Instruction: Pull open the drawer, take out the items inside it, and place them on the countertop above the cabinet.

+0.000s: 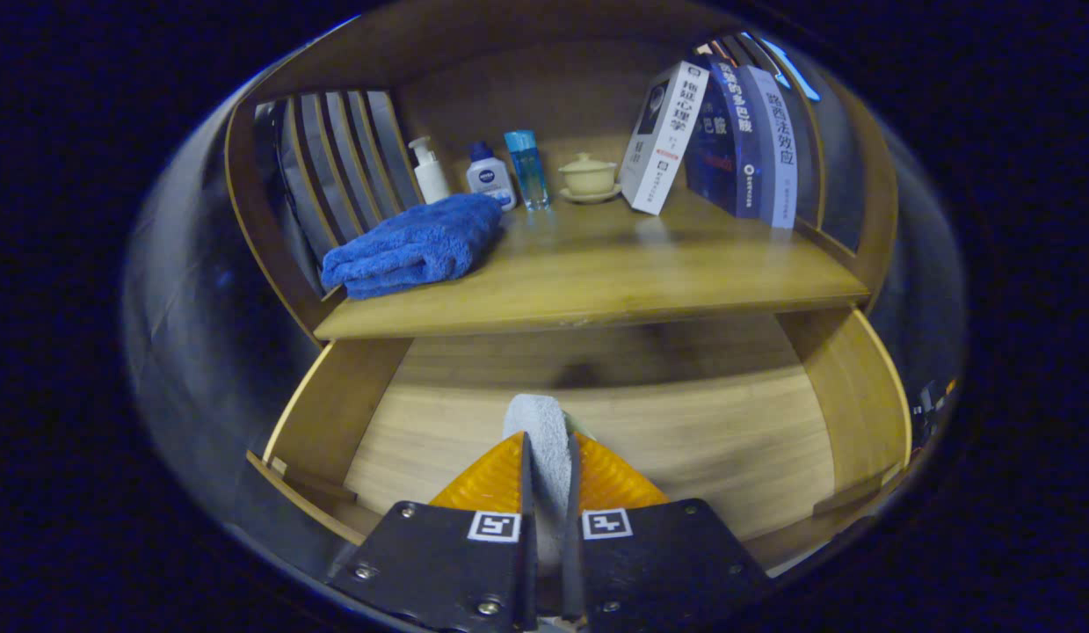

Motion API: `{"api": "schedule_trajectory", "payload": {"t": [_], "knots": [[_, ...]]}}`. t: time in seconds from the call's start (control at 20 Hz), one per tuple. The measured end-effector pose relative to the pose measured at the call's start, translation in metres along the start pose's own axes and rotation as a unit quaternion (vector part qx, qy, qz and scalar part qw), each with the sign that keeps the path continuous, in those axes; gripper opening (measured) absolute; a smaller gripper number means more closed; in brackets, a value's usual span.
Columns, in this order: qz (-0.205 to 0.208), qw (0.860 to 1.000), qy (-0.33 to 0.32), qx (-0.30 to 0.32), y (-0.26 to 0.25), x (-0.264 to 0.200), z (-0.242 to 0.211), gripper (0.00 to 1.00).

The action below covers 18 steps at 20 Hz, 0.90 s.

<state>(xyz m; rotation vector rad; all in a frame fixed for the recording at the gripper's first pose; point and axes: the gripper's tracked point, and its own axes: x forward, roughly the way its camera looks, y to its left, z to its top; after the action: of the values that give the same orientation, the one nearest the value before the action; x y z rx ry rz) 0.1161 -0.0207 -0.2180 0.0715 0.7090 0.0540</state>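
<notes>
The wooden drawer (pixel 333 413) stands pulled open below the countertop (pixel 614 281). My gripper (pixel 548 448) hangs over the drawer's floor, shut on a thin grey-white cloth-like item (pixel 539 422) that sticks up between the fingers. A green edge shows beside it. I cannot tell what the item is. On the countertop's left end lies a folded blue towel (pixel 412 246).
At the countertop's back stand a white pump bottle (pixel 430 171), a white bottle with a blue cap (pixel 490 176), a clear blue bottle (pixel 526 169) and a beige lidded cup on a saucer (pixel 588 176). Leaning books (pixel 711 141) fill the right. A slatted side panel (pixel 333 167) is left.
</notes>
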Motion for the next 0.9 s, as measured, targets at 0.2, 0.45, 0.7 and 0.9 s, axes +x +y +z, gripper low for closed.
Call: {"api": "schedule_trajectory", "payload": {"t": [0.2, 0.45, 0.7, 0.9], "knots": [[-0.049, 0.998, -0.032, -0.009, -0.001, -0.022, 0.029, 0.12], [-0.156, 0.985, -0.071, -0.036, -0.014, -0.05, 0.085, 0.11], [-0.241, 0.962, -0.109, -0.07, -0.025, -0.038, 0.149, 0.12], [-0.288, 0.946, -0.077, -0.125, -0.041, 0.002, 0.171, 0.11]]}}
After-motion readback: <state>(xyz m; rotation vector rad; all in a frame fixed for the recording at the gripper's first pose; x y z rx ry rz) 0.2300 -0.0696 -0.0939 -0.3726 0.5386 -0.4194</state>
